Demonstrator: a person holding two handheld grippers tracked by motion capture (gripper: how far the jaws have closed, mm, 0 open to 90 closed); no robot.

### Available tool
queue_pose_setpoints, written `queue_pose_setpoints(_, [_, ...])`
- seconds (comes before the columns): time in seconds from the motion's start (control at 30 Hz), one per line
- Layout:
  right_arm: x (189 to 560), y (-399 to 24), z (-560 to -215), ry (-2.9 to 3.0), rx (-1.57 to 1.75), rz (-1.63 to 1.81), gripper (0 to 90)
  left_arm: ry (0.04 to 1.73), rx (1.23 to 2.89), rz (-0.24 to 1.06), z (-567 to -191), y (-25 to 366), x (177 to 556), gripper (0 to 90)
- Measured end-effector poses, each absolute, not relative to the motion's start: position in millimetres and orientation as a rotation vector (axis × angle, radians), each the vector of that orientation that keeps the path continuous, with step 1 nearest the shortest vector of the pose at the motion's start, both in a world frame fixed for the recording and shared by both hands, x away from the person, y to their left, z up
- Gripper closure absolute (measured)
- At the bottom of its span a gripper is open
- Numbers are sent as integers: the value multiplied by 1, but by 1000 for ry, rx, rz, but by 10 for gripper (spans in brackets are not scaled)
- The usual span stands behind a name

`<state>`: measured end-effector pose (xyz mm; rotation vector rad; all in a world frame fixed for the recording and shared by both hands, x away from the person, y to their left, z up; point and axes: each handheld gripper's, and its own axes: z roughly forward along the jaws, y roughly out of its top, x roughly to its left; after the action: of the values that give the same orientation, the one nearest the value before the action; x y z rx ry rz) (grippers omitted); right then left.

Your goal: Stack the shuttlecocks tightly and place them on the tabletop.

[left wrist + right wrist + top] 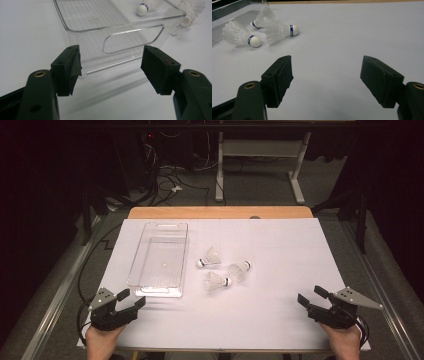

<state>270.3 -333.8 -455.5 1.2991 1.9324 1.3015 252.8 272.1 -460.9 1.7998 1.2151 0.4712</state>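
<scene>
A clear plastic tray (156, 290) lies lengthwise on the left half of the white table sheet, with nothing in it. Three white shuttlecocks with blue-banded cork heads lie just right of it: one (210, 257) nearest the tray, one (240, 269) to the right, one (216, 281) in front. My left gripper (131, 299) rests open at the front left, its jaws facing the tray's near end with the handle cutout (132, 40). At the front right my right gripper (311, 295) is open, pointing toward the shuttlecocks (239, 37) (279, 30) (262, 16) far off. Both hold nothing.
The white sheet (280, 250) covers a wooden table whose far edge (220, 212) shows. Metal rails run along both sides. Beyond lie a dark floor with cables and a desk frame (260, 150).
</scene>
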Motion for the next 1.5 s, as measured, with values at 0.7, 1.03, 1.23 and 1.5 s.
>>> queue_pose_setpoints(0.7, [269, -334, -455, 1931, 1306, 1304, 267, 1197, 1800, 450, -459, 265, 251, 329])
queue_pose_setpoints(1.03, [268, -334, -455, 1928, 1301, 1315, 267, 1211, 1798, 456, -457, 259, 250, 329])
queue_pose_setpoints(1.23, [268, -333, -455, 1931, 1290, 1313, 270, 1201, 1806, 455, -455, 255, 247, 333])
queue_pose_setpoints(1.5, [268, -333, -455, 1932, 1296, 1311, 270, 1160, 1838, 465, -448, 242, 247, 339])
